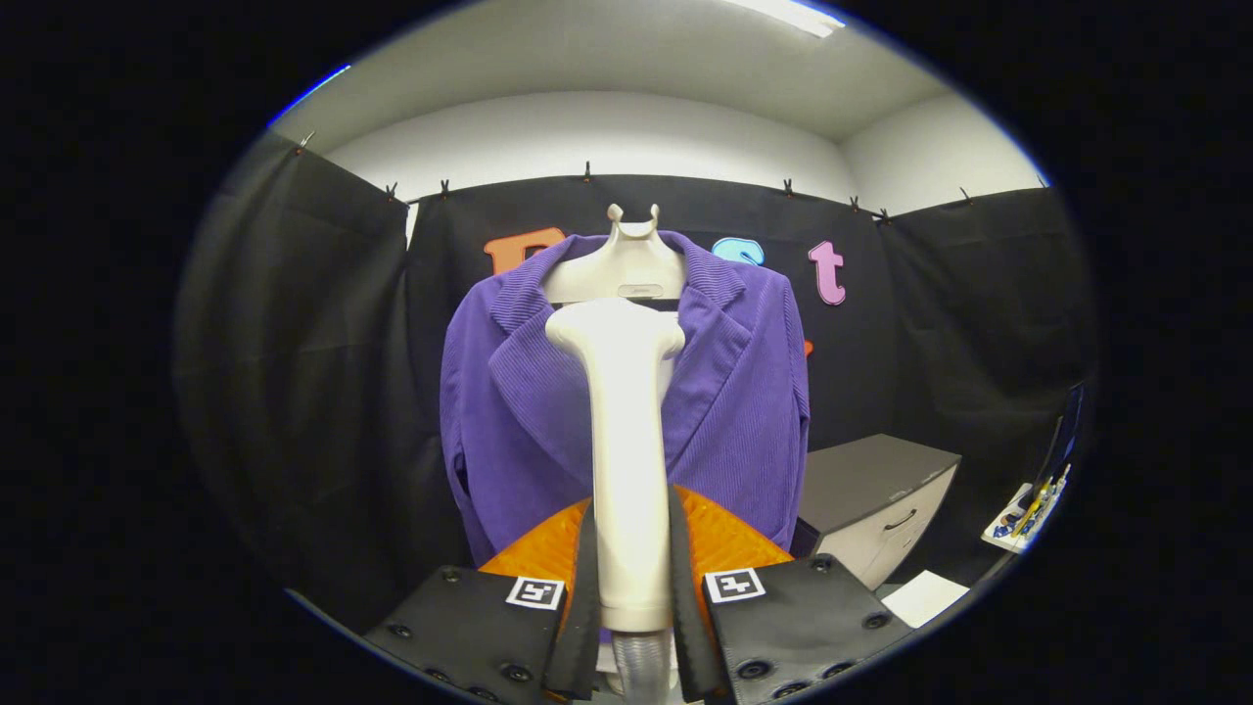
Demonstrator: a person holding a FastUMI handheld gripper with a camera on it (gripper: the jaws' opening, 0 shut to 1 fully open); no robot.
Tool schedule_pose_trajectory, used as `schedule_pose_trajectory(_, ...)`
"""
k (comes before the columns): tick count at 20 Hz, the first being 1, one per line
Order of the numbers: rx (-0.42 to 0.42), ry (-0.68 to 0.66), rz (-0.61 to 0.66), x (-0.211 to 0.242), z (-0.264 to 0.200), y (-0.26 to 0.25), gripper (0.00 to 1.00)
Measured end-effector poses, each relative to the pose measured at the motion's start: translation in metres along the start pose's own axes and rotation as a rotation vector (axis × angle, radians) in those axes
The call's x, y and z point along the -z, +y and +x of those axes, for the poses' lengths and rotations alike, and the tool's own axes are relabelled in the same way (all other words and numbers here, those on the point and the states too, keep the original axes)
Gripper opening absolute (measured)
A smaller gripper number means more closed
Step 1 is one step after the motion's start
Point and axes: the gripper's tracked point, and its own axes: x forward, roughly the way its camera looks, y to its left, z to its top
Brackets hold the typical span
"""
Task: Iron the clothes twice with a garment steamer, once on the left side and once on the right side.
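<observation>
Steamer handle point(626, 470) stands upright between the two fingers of the gripper point(631, 587), which are pressed in on its lower shaft from both sides, so the tool looks firmly pinched, its hose end point(641, 666) trailing down below the grip. Beyond the fingers hangs the purple jacket point(626, 411), draped on a pale hanger stand point(631, 264) against the booth's black wall; the steamer's head point(615, 328) sits in front of the open collar, roughly on the garment's centre line, and whether it touches the cloth I cannot tell. Neither the left nor the right panel appears to be under the head now, so the strokes look still to be lined up. Risks from here, as I judge them: the handle is smooth and tall, and a sideways sweep could let it twist or slide in the pinch, tipping the head off the fabric; the hose could drag and pull the tool off line; pressing too hard could swing the jacket or rock the stand, since the garment hangs free; and lingering on the ribbed cloth could mark it. A grey cabinet point(876, 494) stands near the jacket's right, close enough to foul a wide stroke.
</observation>
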Motion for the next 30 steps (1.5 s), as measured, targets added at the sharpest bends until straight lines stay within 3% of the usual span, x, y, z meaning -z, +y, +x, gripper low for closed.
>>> schedule_pose_trajectory(6, -0.055, -0.011, -0.035, 0.001, 0.006, 0.04, 0.39)
schedule_pose_trajectory(12, -0.05, 0.015, -0.064, 0.028, 0.012, 0.047, 0.39)
schedule_pose_trajectory(30, -0.051, 0.256, -0.142, 0.178, -0.016, 0.04, 0.39)
